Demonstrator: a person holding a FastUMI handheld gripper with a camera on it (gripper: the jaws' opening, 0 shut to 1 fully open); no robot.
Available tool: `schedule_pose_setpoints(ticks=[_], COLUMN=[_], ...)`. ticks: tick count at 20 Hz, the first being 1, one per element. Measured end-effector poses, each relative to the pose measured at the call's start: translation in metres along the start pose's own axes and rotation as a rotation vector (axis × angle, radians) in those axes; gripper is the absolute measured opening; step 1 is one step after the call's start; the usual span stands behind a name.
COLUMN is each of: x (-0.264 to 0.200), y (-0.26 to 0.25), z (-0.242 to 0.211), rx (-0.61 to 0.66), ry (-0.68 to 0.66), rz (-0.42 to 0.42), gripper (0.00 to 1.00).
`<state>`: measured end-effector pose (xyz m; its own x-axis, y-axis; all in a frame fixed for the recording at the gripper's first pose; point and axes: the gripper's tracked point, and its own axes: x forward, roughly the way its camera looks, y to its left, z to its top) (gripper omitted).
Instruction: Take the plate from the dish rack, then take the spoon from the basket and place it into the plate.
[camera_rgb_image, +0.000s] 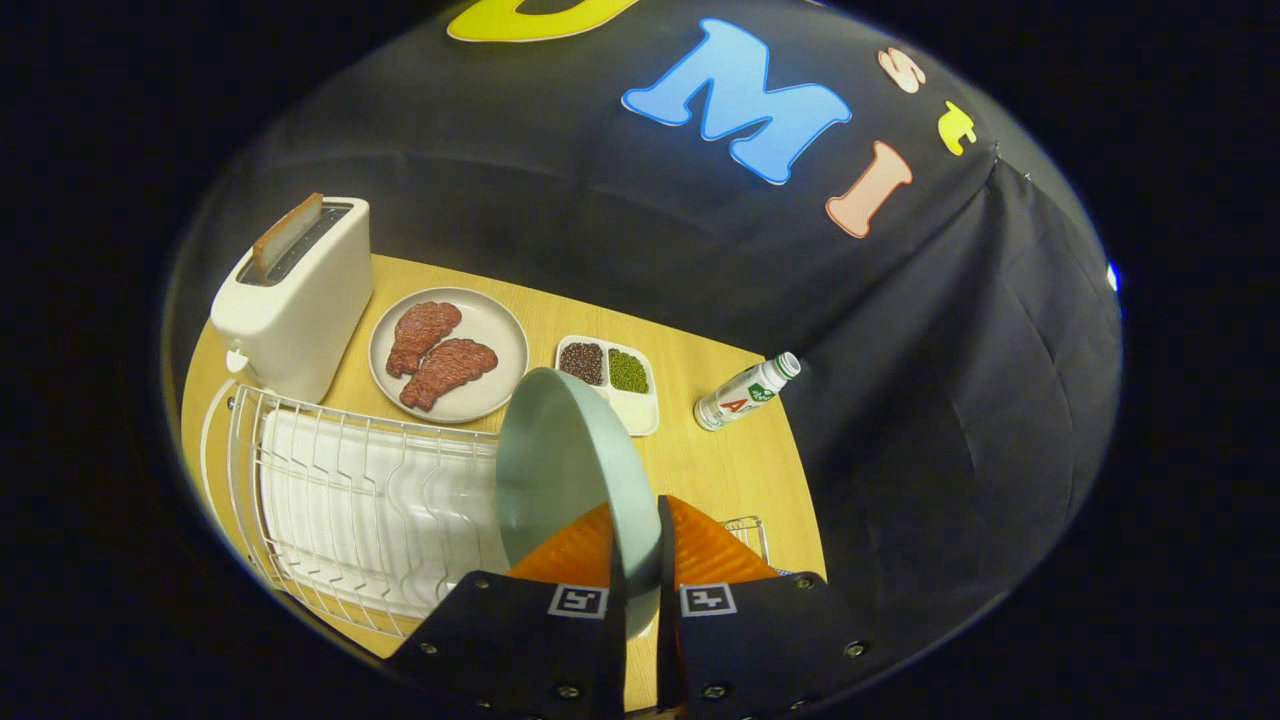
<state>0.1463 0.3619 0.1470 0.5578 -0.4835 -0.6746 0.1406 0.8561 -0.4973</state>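
A pale green plate (560, 470) stands on edge in the air, lifted above the white wire dish rack (350, 490). My gripper (636, 545) is shut on the plate's near rim, one finger on each face. The plate leans over the right end of the rack, and its upper rim covers part of the divided dish behind it. A corner of a wire basket (750, 530) peeks out just beyond the right finger; its contents are hidden by the finger.
On the wooden table (720, 460) beyond the rack stand a white toaster (295, 300) with a slice in it, a grey plate with two meat pieces (447, 352), a white divided dish of beans (610, 380) and a small bottle (748, 392) lying tilted.
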Motion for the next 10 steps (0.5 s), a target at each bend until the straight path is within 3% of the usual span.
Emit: schedule_pose_setpoints(ticks=[10], x=[-0.028], y=[-0.04], z=[-0.004], rx=[0.134], ry=[-0.036], rz=[0.217], gripper=[0.12])
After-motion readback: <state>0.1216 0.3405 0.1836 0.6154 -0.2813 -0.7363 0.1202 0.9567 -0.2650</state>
